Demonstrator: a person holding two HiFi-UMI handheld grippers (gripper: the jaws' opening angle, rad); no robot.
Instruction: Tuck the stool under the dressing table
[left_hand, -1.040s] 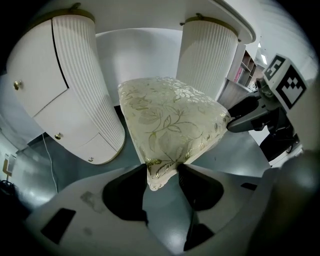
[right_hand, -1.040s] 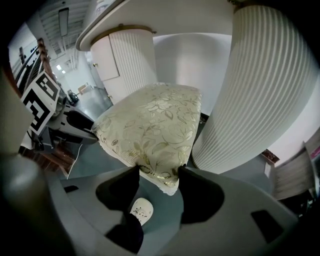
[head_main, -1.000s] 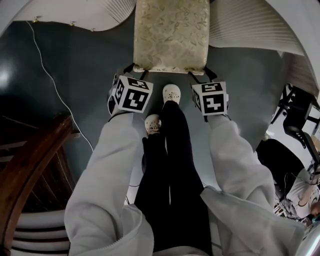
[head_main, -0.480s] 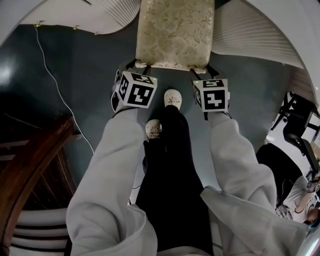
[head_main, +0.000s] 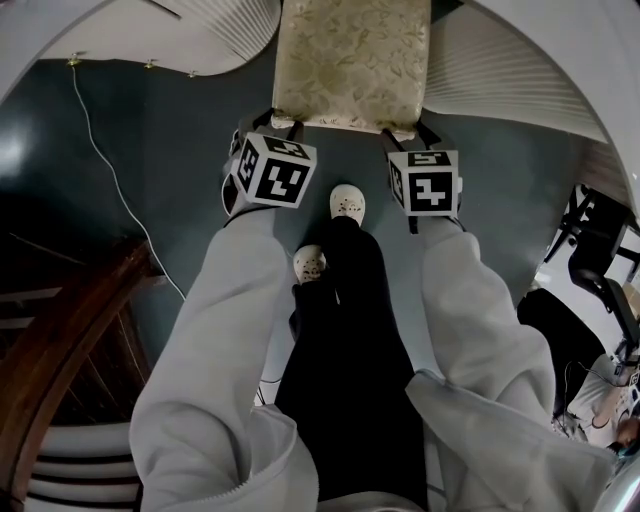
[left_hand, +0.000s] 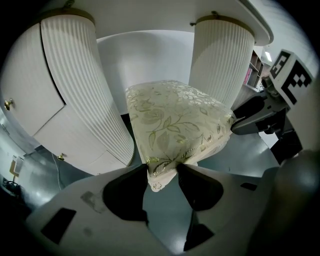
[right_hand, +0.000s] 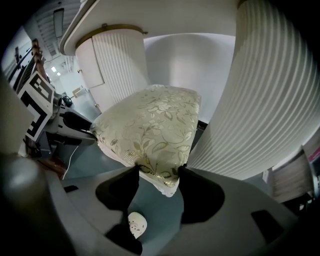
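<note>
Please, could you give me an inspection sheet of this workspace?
Surface: dark, glossy floor.
Job's things: stool partly inside the dressing table gap, near end sticking out.
Clutter: nothing seen.
Grippers: left gripper and right gripper each clamp a near corner of the stool's cushion.
Cables: white cable lies on the floor at left.
Surroundings: wooden furniture at left, black chair at right, the person's shoes near the stool.
</note>
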